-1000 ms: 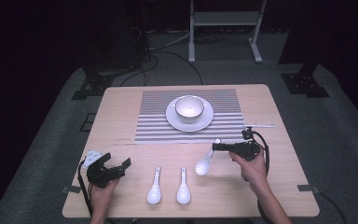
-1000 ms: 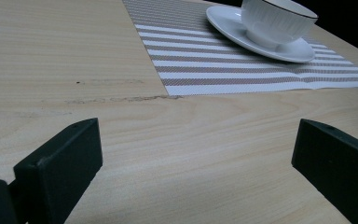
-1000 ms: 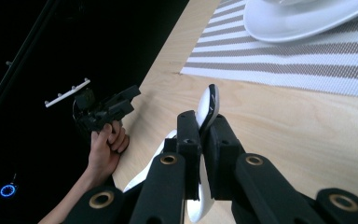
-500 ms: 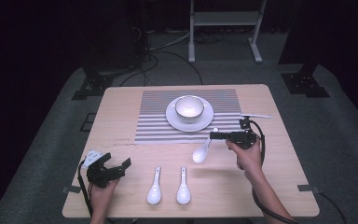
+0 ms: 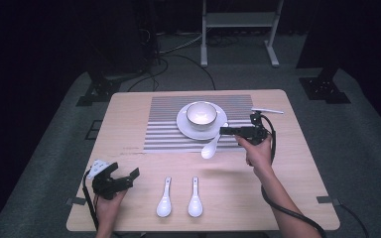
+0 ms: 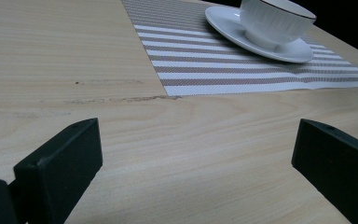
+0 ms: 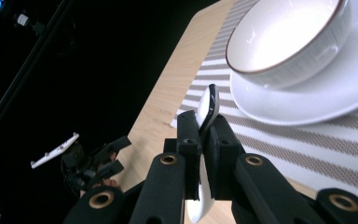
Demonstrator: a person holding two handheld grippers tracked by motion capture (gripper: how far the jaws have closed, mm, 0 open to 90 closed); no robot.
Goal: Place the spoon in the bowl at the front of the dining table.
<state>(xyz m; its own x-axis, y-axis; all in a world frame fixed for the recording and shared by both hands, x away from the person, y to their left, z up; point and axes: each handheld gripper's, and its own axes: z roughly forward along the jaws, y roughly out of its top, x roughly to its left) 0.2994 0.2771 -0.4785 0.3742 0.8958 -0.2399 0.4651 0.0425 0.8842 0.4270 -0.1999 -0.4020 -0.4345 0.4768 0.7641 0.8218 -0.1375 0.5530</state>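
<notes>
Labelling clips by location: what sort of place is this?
Probably a recording studio or lab, not a home: dark surroundings, cables on the grey floor, a metal stand, and one wooden table laid with bowl and spoons.

We see a white ceramic soup spoon (image 5: 210, 148) lifted clear of the table, clamped by its handle between the jaws of the right gripper (image 5: 226, 131); its glossy bowl end hangs down and toward us, just off the near edge of the white saucer (image 5: 184, 128). In the right gripper view the same spoon (image 7: 207, 116) stands on edge between the black pads, handle tip poking past them toward the white ribbed bowl (image 7: 284, 42) on that saucer
</notes>
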